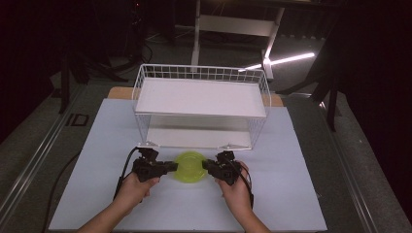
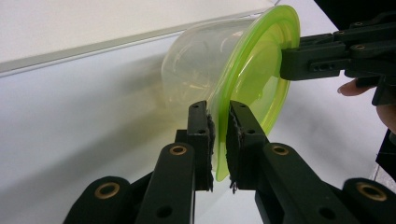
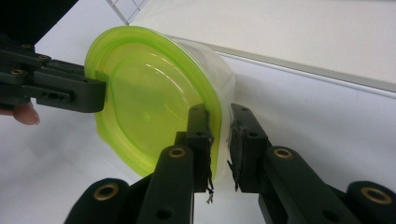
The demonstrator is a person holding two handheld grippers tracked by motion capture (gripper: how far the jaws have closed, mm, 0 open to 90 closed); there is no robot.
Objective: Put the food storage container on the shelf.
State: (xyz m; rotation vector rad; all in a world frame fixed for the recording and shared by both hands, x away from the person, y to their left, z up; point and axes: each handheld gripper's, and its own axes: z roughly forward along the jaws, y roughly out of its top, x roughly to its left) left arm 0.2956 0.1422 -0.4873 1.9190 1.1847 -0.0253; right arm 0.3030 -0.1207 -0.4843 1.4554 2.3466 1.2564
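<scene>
You hold the clear round plastic container with the lime-green lid (image 1: 189, 166) from two opposite sides, so it cannot tip: your left gripper (image 2: 218, 135) is closed on the lid rim, and your right gripper (image 3: 219, 140) pinches the rim across from it. The container is near the front edge of the white table (image 1: 291, 194), just before the white wire two-level shelf (image 1: 201, 97), probably its destination.
</scene>
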